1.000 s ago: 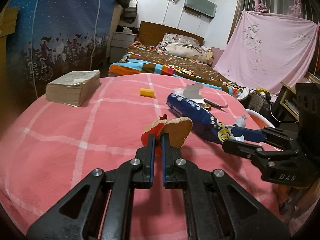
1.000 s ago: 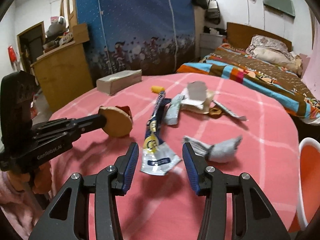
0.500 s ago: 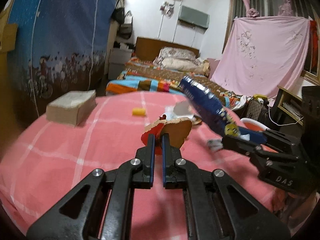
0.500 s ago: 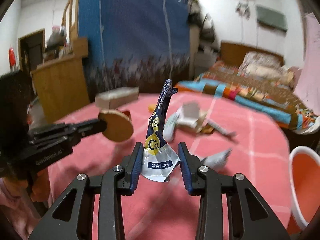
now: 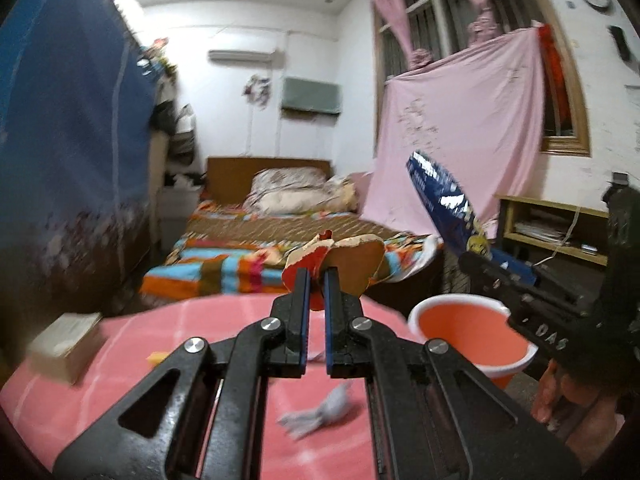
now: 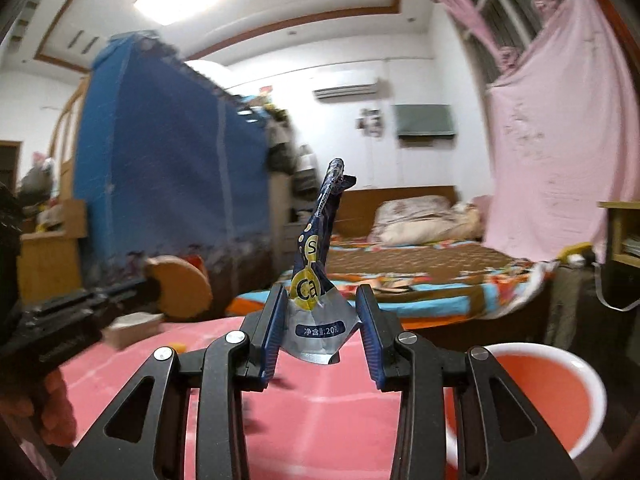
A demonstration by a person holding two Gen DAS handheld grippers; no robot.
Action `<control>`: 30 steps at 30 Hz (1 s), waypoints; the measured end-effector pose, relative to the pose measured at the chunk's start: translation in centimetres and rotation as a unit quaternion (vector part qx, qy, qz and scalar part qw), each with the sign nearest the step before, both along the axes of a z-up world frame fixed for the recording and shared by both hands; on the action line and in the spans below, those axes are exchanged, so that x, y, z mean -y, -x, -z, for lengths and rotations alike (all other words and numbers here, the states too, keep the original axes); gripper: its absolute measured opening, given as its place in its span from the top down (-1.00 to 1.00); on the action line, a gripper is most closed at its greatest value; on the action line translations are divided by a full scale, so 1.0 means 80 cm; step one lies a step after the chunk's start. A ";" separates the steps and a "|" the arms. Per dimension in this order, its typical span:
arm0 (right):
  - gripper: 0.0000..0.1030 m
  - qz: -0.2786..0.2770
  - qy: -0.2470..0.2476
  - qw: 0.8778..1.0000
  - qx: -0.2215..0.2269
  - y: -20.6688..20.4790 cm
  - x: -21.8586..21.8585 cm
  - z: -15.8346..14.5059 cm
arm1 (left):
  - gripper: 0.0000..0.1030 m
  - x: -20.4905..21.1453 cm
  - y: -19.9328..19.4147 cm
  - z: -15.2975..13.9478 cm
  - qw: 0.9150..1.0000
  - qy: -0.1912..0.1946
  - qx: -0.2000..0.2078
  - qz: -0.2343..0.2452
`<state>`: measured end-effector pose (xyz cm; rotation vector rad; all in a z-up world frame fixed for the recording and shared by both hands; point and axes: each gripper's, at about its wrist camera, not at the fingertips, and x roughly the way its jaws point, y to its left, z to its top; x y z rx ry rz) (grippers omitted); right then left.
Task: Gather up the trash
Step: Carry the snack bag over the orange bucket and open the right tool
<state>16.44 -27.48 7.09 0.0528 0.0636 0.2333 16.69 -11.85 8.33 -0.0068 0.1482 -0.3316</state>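
The blue wrapper stands up from the right gripper, whose fingers press on the two edges of its crumpled silver end; it is lifted clear of the pink tablecloth, with the orange bucket low and to the right of it. The left gripper is closed tight on a piece of torn cardboard, brown on one side and red on the other, held up in the air above the table edge and short of the bucket. On the cloth below lie a grey crumpled scrap, a small yellow piece and a thick book. The wrapper looks the likelier to go wrong: it is slick foil held only at its edges, so a quick swing toward the bucket could let it slide out and drop onto the table or floor. The cardboard is pinched near one edge and could twist in the grip. Both grippers point roughly level, side by side, the right one nearer the bucket, and neither is over its opening yet.
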 end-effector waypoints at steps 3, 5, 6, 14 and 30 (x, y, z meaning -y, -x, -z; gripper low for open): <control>0.35 0.043 -0.009 0.999 -0.003 -0.008 0.034 0.007 | 1.00 0.033 -0.012 -0.008 0.999 -0.005 0.012 0.032; 0.35 0.068 -0.027 0.997 -0.014 -0.014 0.058 0.014 | 1.00 0.057 -0.023 -0.011 0.998 -0.009 0.012 0.053; 0.35 0.076 -0.037 0.996 -0.019 -0.015 0.071 0.019 | 1.00 0.072 -0.030 -0.011 0.998 -0.011 0.009 0.068; 0.35 0.143 -0.066 0.985 -0.063 -0.023 0.131 0.047 | 1.00 0.152 -0.073 0.006 0.988 -0.017 -0.064 0.139; 0.28 0.193 -0.113 0.962 -0.156 -0.035 0.180 0.090 | 1.00 0.237 -0.143 0.066 0.953 -0.023 -0.256 0.161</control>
